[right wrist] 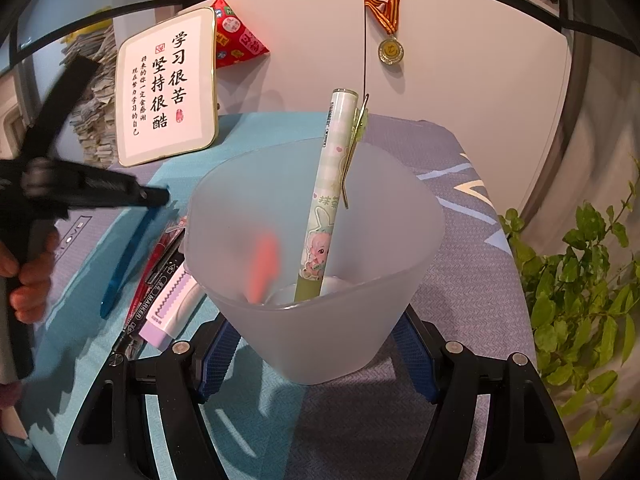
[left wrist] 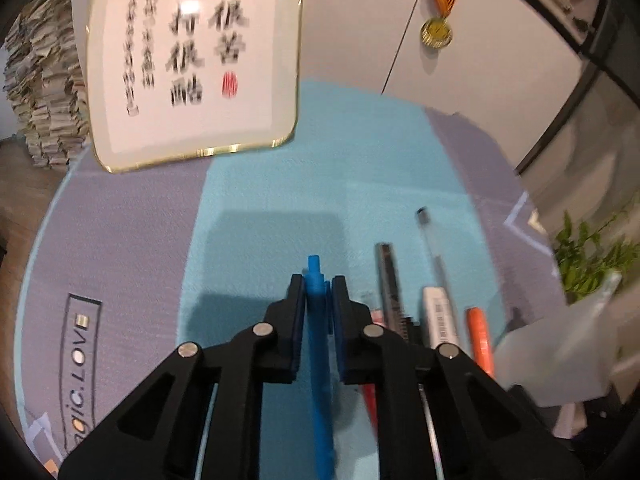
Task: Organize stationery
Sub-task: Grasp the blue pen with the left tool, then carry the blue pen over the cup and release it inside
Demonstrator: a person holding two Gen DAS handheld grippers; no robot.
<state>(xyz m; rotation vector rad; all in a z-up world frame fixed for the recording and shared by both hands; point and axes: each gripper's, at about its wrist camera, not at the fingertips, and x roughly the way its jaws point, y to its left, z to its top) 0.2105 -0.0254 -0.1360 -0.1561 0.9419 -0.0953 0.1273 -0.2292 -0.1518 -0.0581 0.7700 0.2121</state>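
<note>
Left gripper (left wrist: 319, 300): clamped on blue pen (left wrist: 320, 360)
Right gripper (right wrist: 316, 360): grips frosted cup (right wrist: 320, 340)
Done: one green pen (right wrist: 326, 184) in cup
Left: marker (right wrist: 154, 292), eraser (right wrist: 176, 312) — others on mat

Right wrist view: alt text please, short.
The right gripper clamps a frosted cup holding a green pen. At left, the left gripper grips a blue pen beside markers on the mat.
</note>
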